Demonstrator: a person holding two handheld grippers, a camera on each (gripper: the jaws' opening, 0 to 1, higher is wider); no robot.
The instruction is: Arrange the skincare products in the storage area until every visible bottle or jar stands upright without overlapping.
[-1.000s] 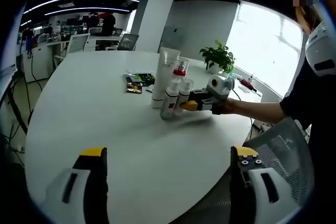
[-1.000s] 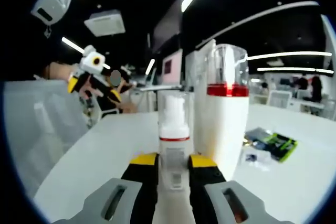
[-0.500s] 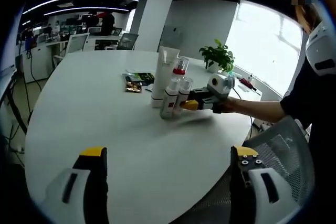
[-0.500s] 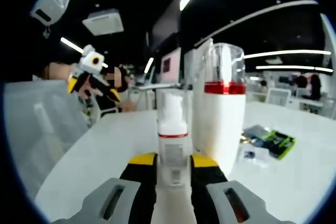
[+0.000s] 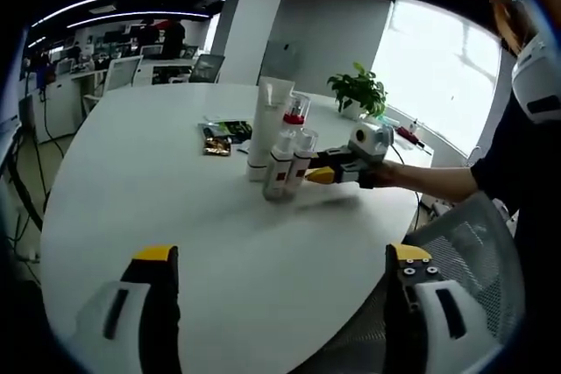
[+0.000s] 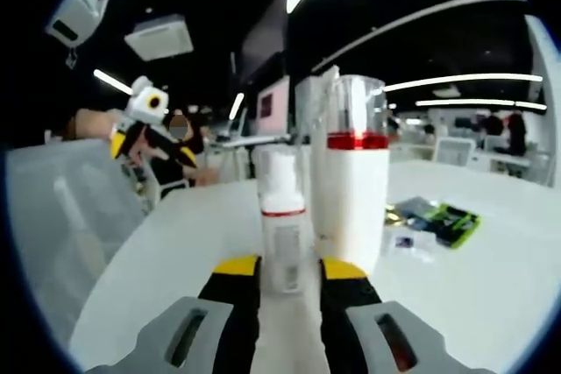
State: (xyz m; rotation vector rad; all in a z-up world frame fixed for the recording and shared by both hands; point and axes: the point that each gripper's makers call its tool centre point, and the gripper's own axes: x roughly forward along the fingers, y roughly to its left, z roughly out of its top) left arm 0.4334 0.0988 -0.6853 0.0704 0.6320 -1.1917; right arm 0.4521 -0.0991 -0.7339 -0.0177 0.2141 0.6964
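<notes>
Right gripper (image 6: 282,279), seen from its own view, has its two yellow-tipped jaws standing a little apart on either side of the small white pump bottle with a red band and clear cap (image 6: 281,227); whether the tips touch the bottle cannot be told, but a narrow gap seems to show, so it reads as open rather than clamped. The bottle stands upright straight ahead of the jaws, its long axis vertical, on the round white table (image 6: 491,295). Just behind it to the right stands the larger white bottle with a red collar and clear cap (image 6: 353,183), with the tall white tube (image 5: 264,125) beyond. In the left gripper view the right gripper (image 5: 329,172) reaches these bottles from the side, while the left gripper (image 5: 279,279) hangs wide open and well apart, so the right one is nearer.
</notes>
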